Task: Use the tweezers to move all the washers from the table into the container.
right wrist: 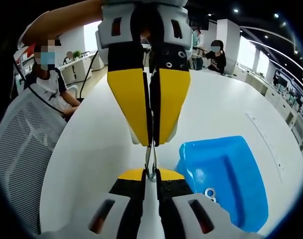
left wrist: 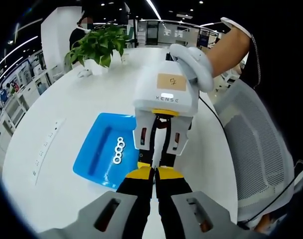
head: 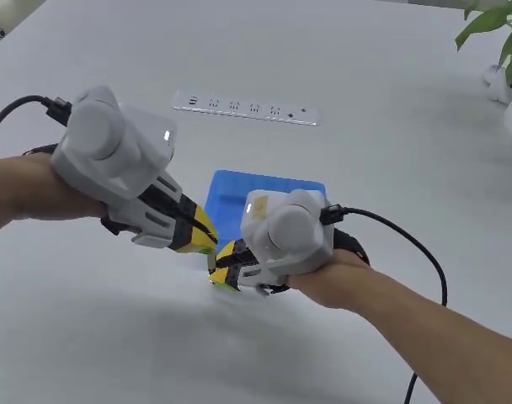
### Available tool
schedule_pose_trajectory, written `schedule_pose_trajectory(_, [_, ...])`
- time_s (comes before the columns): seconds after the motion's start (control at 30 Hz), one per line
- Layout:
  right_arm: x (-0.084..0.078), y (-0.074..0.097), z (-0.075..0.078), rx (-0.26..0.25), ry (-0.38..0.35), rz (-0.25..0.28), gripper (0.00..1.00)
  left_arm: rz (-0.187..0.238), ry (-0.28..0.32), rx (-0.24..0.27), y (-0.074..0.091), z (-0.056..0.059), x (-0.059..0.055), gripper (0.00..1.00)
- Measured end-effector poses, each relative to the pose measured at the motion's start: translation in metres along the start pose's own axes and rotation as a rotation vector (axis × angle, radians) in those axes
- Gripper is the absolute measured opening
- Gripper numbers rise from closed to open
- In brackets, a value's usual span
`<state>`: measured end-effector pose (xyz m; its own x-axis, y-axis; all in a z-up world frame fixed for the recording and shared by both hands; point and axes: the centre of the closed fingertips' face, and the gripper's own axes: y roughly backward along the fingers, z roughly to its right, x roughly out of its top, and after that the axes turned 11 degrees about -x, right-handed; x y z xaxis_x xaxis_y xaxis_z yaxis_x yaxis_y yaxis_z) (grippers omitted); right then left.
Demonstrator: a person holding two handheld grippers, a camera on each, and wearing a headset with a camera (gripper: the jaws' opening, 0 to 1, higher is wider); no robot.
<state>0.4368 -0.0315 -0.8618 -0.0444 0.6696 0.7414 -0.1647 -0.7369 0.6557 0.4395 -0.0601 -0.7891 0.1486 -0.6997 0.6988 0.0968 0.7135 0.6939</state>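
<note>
Washers (left wrist: 118, 150): lying in a short touching row on the floor of the container, as the left gripper view shows. In the right gripper view a couple of them (right wrist: 210, 192) peek out by the container's near edge, the rest hidden behind that gripper's own jaw.
Worktop (head: 365, 76): white, stretching out on every side of the container.
Mesh chair (right wrist: 22, 144): beyond the worktop edge, well apart from the container.
Left gripper (head: 212, 244): held just in front of the container, tip to tip with the other gripper. In the right gripper view its yellow jaws are pressed together, with the tweezers clamped in the seam.
Right gripper (head: 218, 271): also just in front of the container. Its jaws stand close together with a thin gap. I cannot tell whether they press on the tweezers.
Container (head: 239, 189): shallow blue tray. In the head view its near part is covered by both grippers and its floor is too blurred to make out.
Plant (head: 500, 29): far beyond the container, cut off by the head view's edge.
Power strip (head: 246, 109): white, flat on the worktop behind the container, apart from it.
Tweezers (right wrist: 150, 159): thin metal strip bridging the two grippers in front of the container, with one end between the right gripper's jaw tips. They are too small to find in the head view.
</note>
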Motion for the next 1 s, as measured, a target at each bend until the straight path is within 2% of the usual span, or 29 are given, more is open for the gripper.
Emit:
schedule_pose_trajectory(0.53, [0.001,0.002,-0.002,0.005,0.009,-0.002,0.09,-0.007,-0.004,0.001,0.0,0.003,0.002,0.05])
schedule_pose_trajectory(1.0, [0.015,0.018,-0.002,-0.005,0.043,0.001,0.09,-0.006,-0.025,0.018,0.012,0.011,0.019,0.05])
